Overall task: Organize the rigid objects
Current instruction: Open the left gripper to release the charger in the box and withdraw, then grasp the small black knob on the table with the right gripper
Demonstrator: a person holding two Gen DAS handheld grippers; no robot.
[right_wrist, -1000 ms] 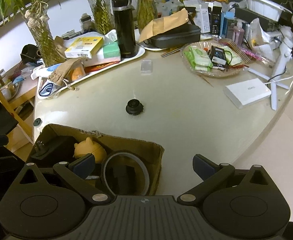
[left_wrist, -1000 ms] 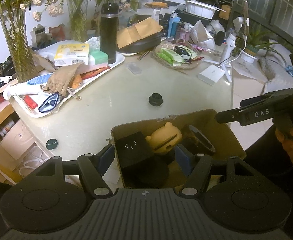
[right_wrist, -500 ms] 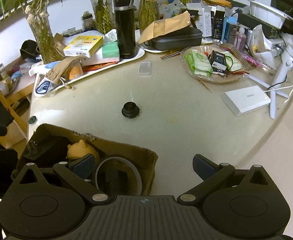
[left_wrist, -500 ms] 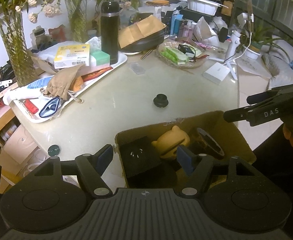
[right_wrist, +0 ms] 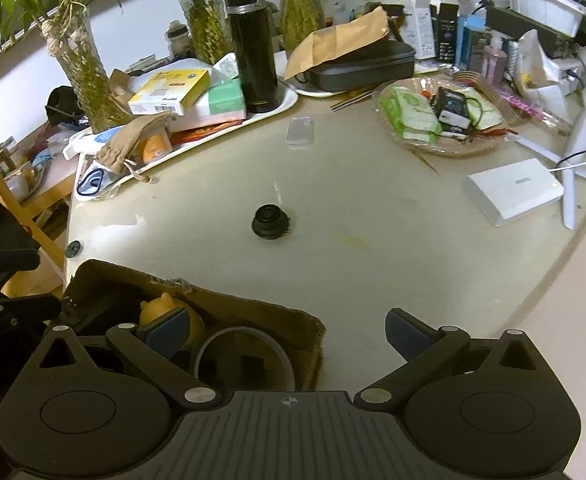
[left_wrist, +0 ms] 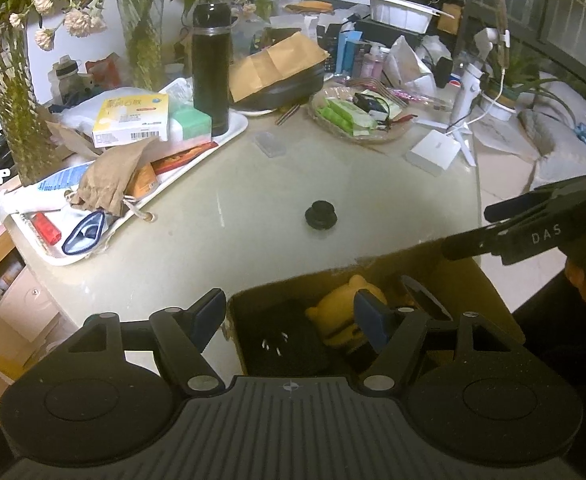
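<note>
Pale table (right_wrist: 373, 240), cardboard box (right_wrist: 253, 312) at near edge, black knob (right_wrist: 271, 222) apart

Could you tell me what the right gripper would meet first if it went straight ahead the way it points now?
Probably the bare table top: the open right gripper looks out past the cardboard box corner. The small black knob lies slightly left of that line; depth is unclear.

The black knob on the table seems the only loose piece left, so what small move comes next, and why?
Probably advance the right tongs, open and empty, toward the black knob. It sits alone on the table beyond the cardboard box, which already holds the yellow toy.
</note>
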